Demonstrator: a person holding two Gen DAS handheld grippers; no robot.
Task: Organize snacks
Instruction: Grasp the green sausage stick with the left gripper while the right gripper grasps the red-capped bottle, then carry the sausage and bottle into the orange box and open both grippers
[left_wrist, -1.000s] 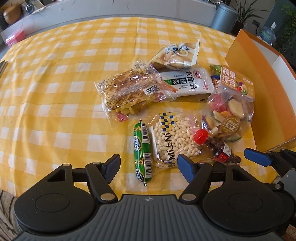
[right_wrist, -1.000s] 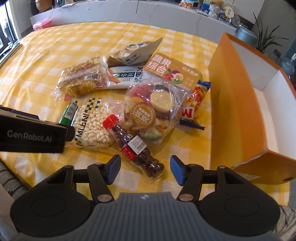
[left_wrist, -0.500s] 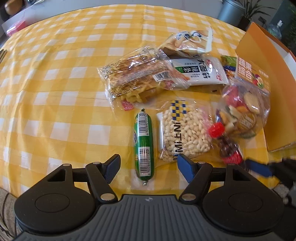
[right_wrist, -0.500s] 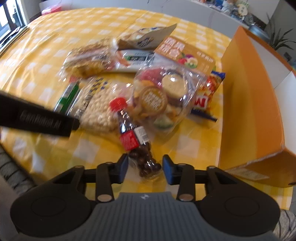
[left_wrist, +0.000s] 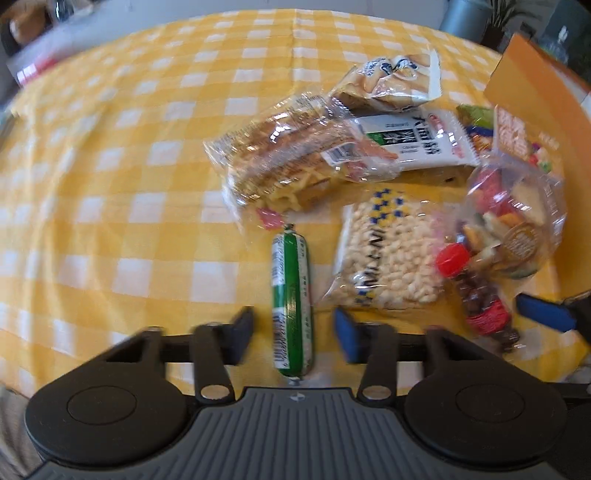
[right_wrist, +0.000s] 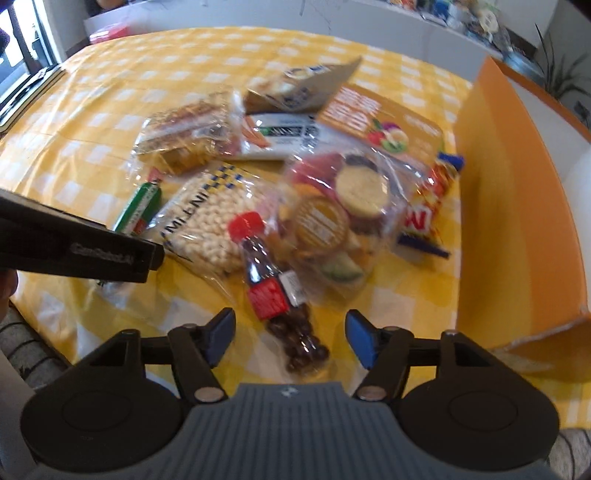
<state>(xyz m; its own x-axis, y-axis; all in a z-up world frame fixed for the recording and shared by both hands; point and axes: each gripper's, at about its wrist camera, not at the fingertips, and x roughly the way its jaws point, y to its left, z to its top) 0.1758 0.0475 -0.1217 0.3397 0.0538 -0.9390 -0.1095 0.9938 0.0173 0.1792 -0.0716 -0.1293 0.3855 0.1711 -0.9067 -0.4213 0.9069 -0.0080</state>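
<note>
Left gripper (left_wrist: 293, 330): fingers spread, straddling the green sausage (left_wrist: 291, 301), not touching.
Right gripper (right_wrist: 290, 338): fingers spread around the candy bottle (right_wrist: 275, 286).
Orange box (right_wrist: 517, 206): on the desk, 3 o'clock.

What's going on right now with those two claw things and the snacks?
Left gripper open, fingers straddling green sausage. Right gripper open around candy bottle. Nothing lifted. Orange box waits on the right.

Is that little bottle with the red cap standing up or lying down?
Lying down. The bottle rests flat on the tablecloth, red cap pointing away from the right gripper.
</note>
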